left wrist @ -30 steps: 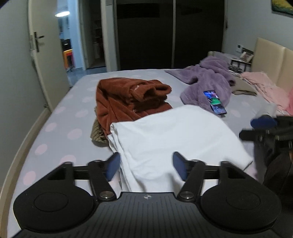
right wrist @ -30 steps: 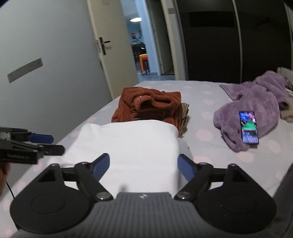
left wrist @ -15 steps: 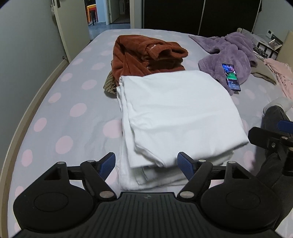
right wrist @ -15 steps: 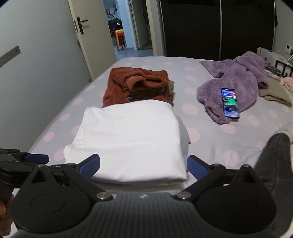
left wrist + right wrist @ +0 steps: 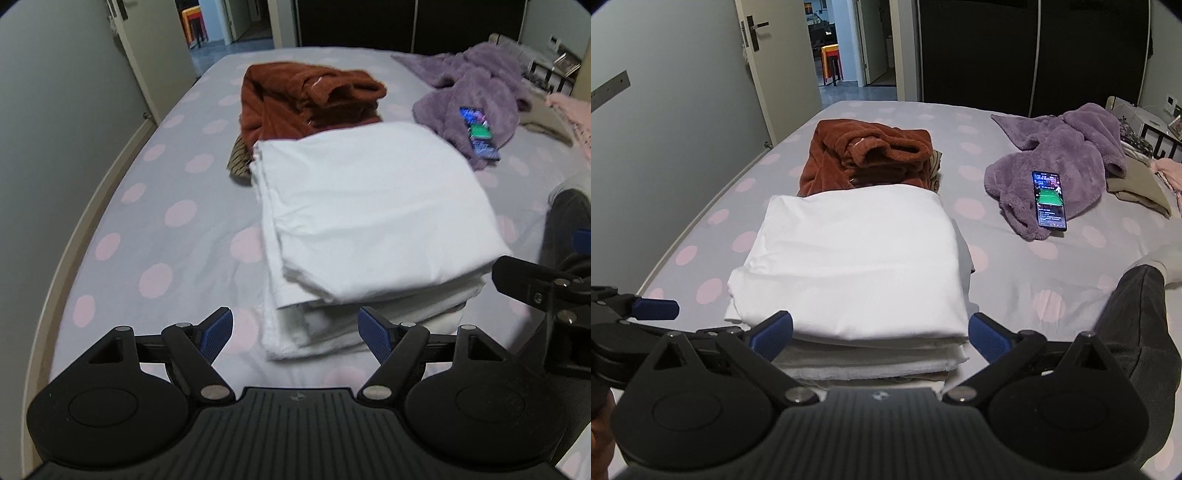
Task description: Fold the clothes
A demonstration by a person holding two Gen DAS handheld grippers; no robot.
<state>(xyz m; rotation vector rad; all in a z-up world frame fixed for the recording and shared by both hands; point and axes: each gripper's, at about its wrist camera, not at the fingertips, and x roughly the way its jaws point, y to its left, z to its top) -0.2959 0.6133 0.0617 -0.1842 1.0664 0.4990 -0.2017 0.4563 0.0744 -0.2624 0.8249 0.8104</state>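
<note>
Both the left gripper [image 5: 295, 328] and the right gripper [image 5: 881, 334] were held wide open, nothing gripped. The folded white cotton garment [image 5: 849, 258] lay stacked on the polka-dot bed sheet [image 5: 177, 236], just ahead. Loose layered edges could be snagged, and the fold undone.

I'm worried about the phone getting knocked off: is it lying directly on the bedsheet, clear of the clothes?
No, the phone lies on the purple fleece garment, its screen lit, in the right wrist view.

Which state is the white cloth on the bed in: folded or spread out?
Folded. The white cloth lies as a compact rectangle on the bed, with several stacked layers showing along its near edge.
</note>
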